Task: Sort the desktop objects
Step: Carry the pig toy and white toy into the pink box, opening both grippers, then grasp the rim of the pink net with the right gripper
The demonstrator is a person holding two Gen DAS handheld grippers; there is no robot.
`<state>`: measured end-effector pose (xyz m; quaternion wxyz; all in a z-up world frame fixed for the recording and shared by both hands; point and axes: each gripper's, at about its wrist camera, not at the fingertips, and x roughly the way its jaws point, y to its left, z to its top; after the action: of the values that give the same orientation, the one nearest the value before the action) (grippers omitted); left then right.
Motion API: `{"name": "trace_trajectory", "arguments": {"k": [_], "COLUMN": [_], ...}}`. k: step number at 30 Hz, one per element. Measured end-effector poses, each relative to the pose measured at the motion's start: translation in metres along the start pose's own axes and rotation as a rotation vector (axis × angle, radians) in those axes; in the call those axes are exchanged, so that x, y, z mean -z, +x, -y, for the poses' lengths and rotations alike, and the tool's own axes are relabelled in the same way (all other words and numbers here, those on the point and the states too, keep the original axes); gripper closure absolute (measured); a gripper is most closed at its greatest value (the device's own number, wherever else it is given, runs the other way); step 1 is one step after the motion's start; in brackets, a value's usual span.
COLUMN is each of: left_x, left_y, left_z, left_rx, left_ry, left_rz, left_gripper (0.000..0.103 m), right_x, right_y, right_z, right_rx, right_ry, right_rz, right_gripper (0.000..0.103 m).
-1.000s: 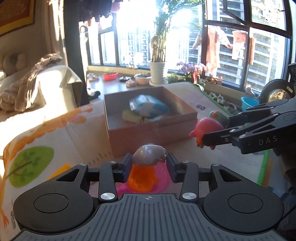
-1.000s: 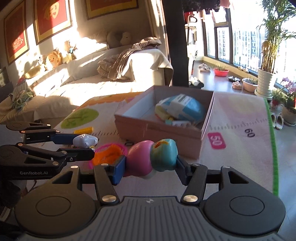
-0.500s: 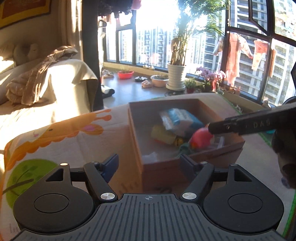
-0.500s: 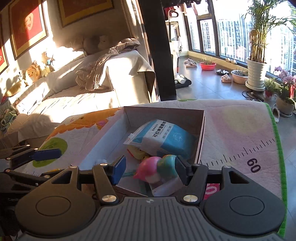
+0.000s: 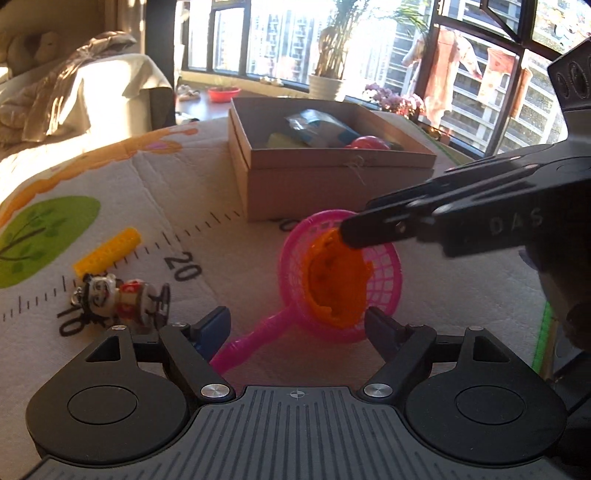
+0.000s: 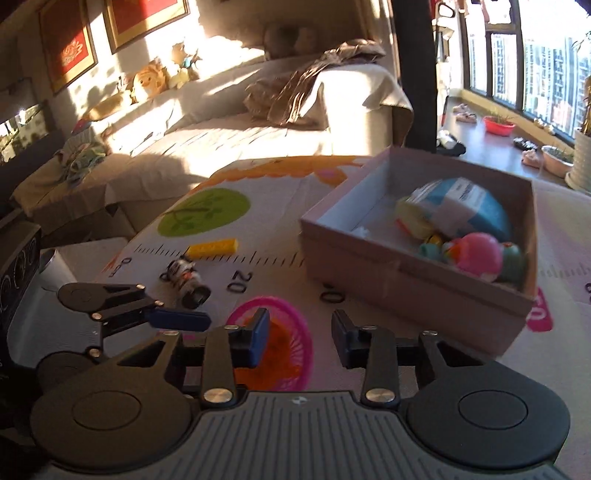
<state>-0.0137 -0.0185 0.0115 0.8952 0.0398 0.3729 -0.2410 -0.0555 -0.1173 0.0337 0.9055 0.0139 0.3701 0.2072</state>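
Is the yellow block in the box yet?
No: the yellow block lies on the mat left of the cardboard box, next to the small figurine.

both grippers are showing matte black bodies with ribbed grey housings, round black discs and silver screws. the left gripper (image 5: 295, 328) is wearing blue finger pads (image 5: 216, 326), and the right gripper (image 6: 299, 336) is bearing pale "das" lettering on its side.

Home living room: sofa (image 6: 280, 122) with thrown blanket (image 6: 310, 77), plush toys (image 6: 151, 79), framed pictures (image 6: 144, 14), potted plant (image 5: 328, 55) by windows (image 5: 273, 33), laundry (image 5: 443, 74) outside, play mat (image 5: 147, 206).
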Motion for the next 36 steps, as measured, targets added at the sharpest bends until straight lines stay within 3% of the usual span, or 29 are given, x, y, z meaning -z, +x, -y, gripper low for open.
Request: {"name": "trace_trajectory", "arguments": {"k": [4,8,16,20,21,25,28,30,31,36], "left_x": [0.006,0.011,0.013,0.013,0.013,0.015,0.016,0.018,0.019,0.022], "left_y": [0.0,-0.002,-0.008,-0.01,-0.01,-0.007,-0.008,-0.009,-0.009,-0.01], "left_z": [0.007,0.004,0.001,0.001,0.001,0.006,0.011,0.013,0.014,0.015], "left_rx": [0.014,0.008,0.008,0.01,0.012,0.014,0.029,0.035,0.036,0.034], "left_ry": [0.01,-0.006,-0.03,-0.033,-0.031,-0.015,0.001,0.008,0.011,0.019], "left_rz": [-0.004,-0.01,0.005,0.015,0.016,0.012,0.011,0.012,0.011,0.016], "left_gripper": [0.015,0.014,0.014,0.014,0.014,0.017,0.021,0.021,0.021,0.023], "right_x": [0.01,0.013,-0.003,-0.006,-0.005,-0.004,0.0,0.003,0.005,0.013], "right_y": [0.016,0.025,0.01,0.002,-0.001,-0.012,-0.002,0.008,0.012,0.026], "right_z": [-0.015,-0.021,-0.008,-0.001,0.002,0.0,-0.015,-0.02,-0.022,-0.027], "right_rx": [0.018,0.118,0.193,0.32,0.309,0.106,0.067,0.05,0.045,0.029], "right_ry": [-0.012,-0.068,-0.05,-0.059,-0.042,0.031,0.003,0.014,0.018,0.026], "right_rz": [-0.04,-0.044,0.006,0.031,0.032,0.017,-0.019,-0.044,-0.047,-0.057], "right_gripper": [0.066,0.079,0.093,0.093,0.093,0.093,0.084,0.056,0.052,0.051]}}
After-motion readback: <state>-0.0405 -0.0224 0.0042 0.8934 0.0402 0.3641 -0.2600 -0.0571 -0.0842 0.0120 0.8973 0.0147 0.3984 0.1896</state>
